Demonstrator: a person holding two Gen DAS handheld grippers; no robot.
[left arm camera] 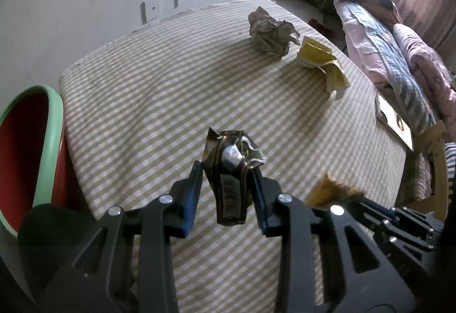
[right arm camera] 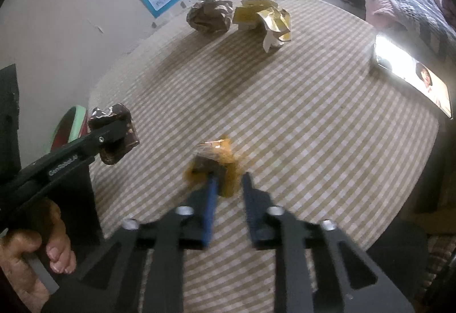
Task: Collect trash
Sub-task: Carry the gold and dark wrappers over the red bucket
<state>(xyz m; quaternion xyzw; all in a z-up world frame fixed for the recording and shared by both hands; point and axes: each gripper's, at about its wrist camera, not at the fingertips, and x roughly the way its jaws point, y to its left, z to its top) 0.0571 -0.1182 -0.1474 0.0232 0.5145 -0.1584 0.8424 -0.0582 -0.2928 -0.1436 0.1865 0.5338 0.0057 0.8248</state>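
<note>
My left gripper (left arm camera: 228, 170) is shut on a crumpled dark wrapper (left arm camera: 232, 170) and holds it above the checked tablecloth (left arm camera: 142, 102). It also shows in the right wrist view (right arm camera: 114, 136). My right gripper (right arm camera: 228, 179) is shut on an orange-brown wrapper (right arm camera: 219, 162), blurred, just above the cloth; the wrapper shows in the left wrist view (left arm camera: 327, 190). A crumpled grey paper ball (left arm camera: 270, 34) (right arm camera: 209, 16) and a yellow wrapper (left arm camera: 322, 62) (right arm camera: 265, 19) lie at the far side of the table.
A red bin with a green rim (left arm camera: 34, 153) (right arm camera: 71, 125) stands left of the table. A phone (right arm camera: 413, 76) (left arm camera: 394, 119) lies at the table's right edge. A wall with posters is behind, a bed with quilts (left arm camera: 399, 51) to the right.
</note>
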